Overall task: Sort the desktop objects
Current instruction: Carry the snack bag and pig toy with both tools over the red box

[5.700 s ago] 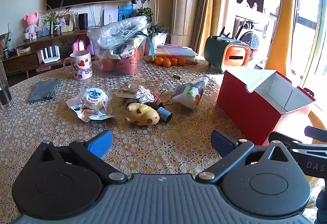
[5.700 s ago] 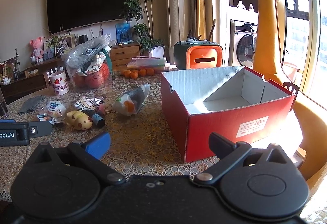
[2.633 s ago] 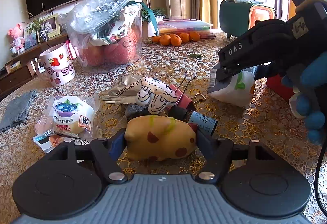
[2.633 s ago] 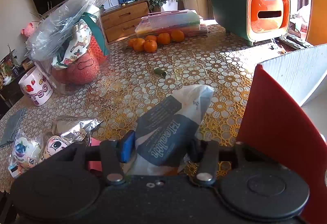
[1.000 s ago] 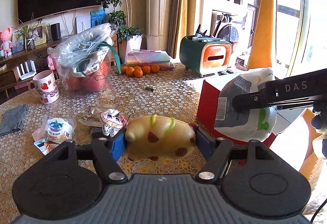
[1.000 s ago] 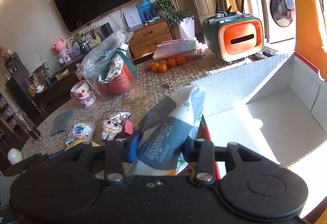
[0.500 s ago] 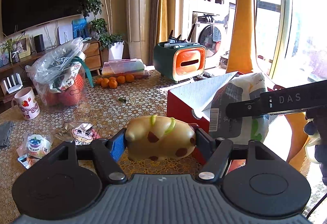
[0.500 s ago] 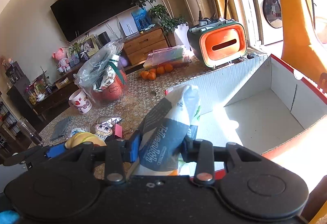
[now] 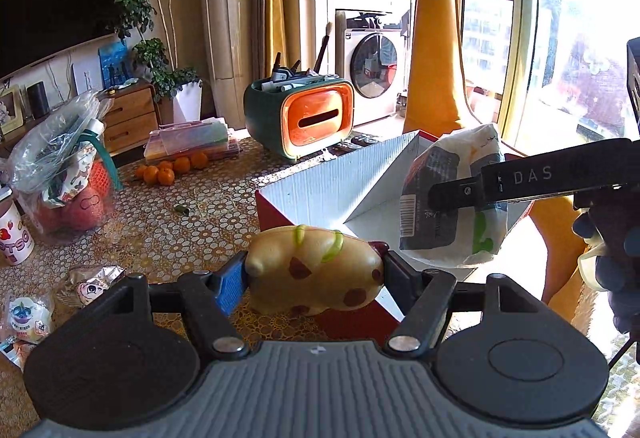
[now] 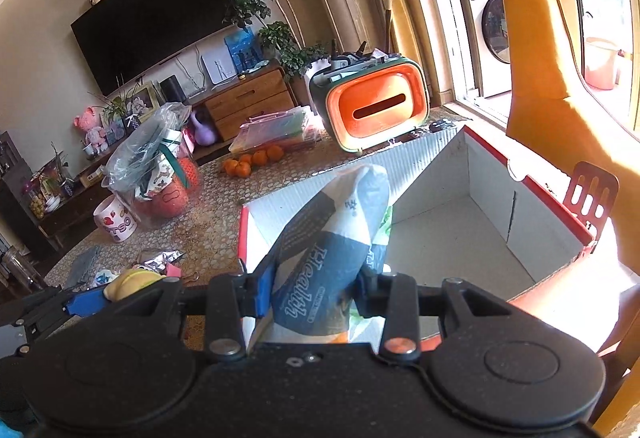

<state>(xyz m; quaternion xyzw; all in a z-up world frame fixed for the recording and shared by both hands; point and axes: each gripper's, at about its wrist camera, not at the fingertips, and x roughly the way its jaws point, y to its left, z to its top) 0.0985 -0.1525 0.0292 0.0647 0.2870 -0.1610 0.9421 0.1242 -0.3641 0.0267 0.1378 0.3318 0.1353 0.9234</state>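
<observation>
My left gripper (image 9: 314, 280) is shut on a yellow spotted toy (image 9: 316, 270), held just in front of the near corner of the open red box (image 9: 320, 182). My right gripper (image 10: 314, 298) is shut on a blue-and-white snack bag (image 10: 332, 238) and holds it above the box's (image 10: 452, 238) white inside, near its left wall. In the left wrist view the same bag (image 9: 452, 198) hangs over the box with the right gripper's black finger (image 9: 520, 180) across it. The toy (image 10: 132, 284) shows at the lower left of the right wrist view.
On the lace tablecloth to the left lie foil snack packets (image 9: 92, 280), a wrapped bun (image 9: 28, 318), a mug (image 9: 12, 238), a plastic bag of fruit (image 9: 64, 174) and tangerines (image 9: 168, 166). A green-and-orange organiser (image 9: 304, 118) stands behind the box. A yellow giraffe figure (image 9: 432, 38) rises at the right.
Both grippers have moved to the right with their loads. The snack bag now hangs over the box's inside, and the toy has come up to the box's near corner.
</observation>
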